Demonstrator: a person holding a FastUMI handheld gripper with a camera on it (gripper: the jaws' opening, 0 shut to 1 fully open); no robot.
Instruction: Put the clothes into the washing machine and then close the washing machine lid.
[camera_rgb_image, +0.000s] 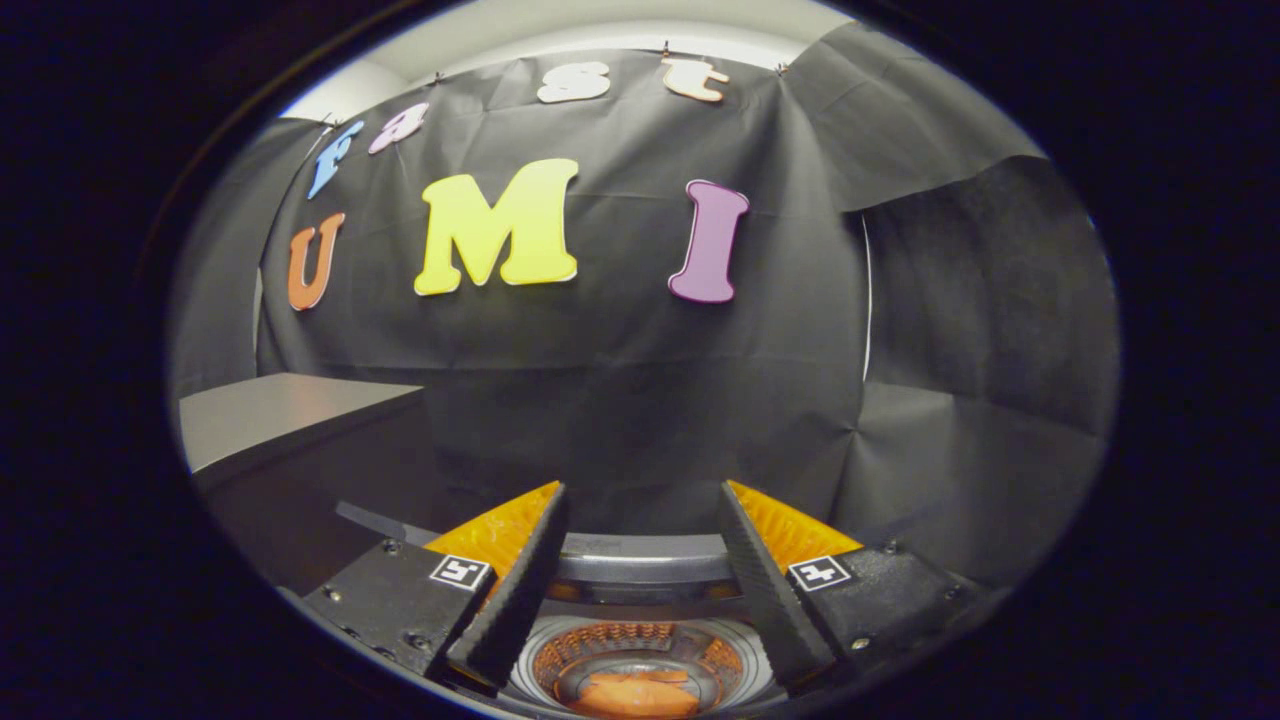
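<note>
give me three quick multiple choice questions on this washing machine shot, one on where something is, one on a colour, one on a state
1. Where is the washing machine drum?
A. between and below the gripper fingers
B. on the grey table
C. hanging on the booth wall

2. What colour is the garment in the drum?
A. blue
B. orange
C. white

3. What are the gripper's fingers doing?
A. shut on the garment
B. shut on the lid
C. open, holding nothing

Answers:
1. A, the round drum opening shows in the gap between the fingers.
2. B, an orange cloth lies at the drum's bottom.
3. C, the fingers stand wide apart with nothing between them.
</note>
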